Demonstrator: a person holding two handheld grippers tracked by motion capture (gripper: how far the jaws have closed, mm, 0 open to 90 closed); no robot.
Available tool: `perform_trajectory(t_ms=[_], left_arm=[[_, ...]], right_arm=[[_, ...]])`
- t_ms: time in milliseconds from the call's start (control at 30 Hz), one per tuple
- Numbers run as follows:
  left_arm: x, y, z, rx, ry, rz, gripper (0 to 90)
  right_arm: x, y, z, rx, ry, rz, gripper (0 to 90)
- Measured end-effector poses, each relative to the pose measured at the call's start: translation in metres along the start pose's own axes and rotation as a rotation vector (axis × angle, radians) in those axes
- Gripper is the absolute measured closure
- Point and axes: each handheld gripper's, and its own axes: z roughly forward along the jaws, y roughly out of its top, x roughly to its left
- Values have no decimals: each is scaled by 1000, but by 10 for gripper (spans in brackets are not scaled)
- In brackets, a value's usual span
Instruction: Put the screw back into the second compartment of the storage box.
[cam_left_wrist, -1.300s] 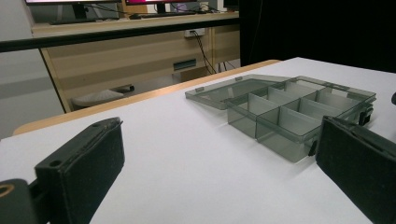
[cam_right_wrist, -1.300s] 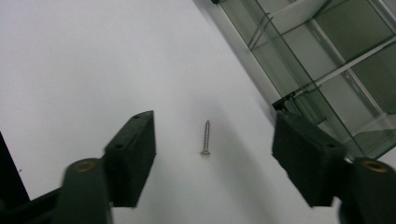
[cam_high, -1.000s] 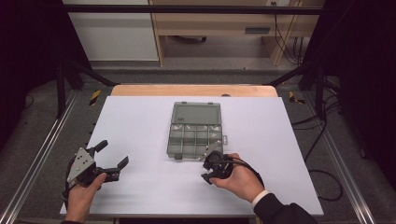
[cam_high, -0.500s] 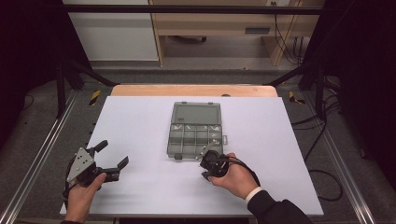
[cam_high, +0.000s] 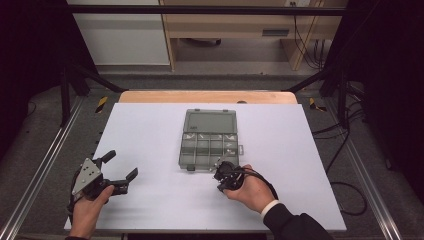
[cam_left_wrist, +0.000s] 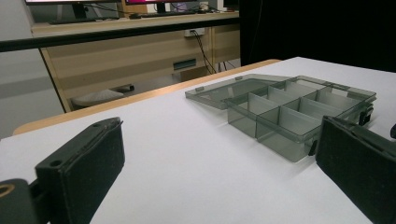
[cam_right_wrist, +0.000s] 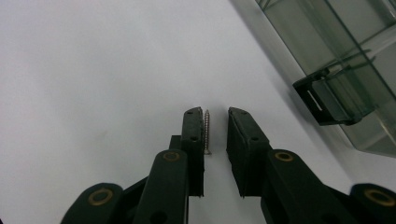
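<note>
Steel, thin and threaded, the screw (cam_right_wrist: 206, 132) lies on the white desk (cam_high: 150, 135) between the jaws of the right tongs (cam_right_wrist: 212, 116), close against the left pad and apart from the right one; the jaws are narrowed around it but a gap remains, so they are not yet pinching it. Over the last second the right hand (cam_high: 250, 190) has slid a little leftward along the near edge of the box, bringing the right tongs (cam_high: 223, 176) into place over the screw, while the left tongs (cam_high: 120, 167) have stayed where they were. I judge this to mean the pick-up is lined up and the next step is to press the jaws together on the shank, then carry the screw to one of the compartments. The smoky plastic box (cam_high: 209, 139) sits just beyond and to the right of the right tongs, its lid laid open flat on the far side; its black latch (cam_right_wrist: 322, 100) is close by the jaw tips. The right gripper view gives the screw itself, which is too small to make out from the high view. The left gripper view shows the left tongs (cam_left_wrist: 219, 154) spread wide and empty, with the box (cam_left_wrist: 299, 109) and its dividers ahead and to their right, well apart from them.
</note>
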Motion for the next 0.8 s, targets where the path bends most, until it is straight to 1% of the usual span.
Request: perform_trajectory(t_ms=[233, 400, 800], left_arm=[[0, 0, 0, -2, 2, 0, 12], [0, 0, 0, -2, 2, 0, 12], [0, 0, 0, -1, 0, 0, 12]], right_arm=[[1, 1, 1, 15, 5, 10, 823], [1, 1, 1, 19, 11, 3, 873], [1, 1, 1, 13, 17, 12, 878]])
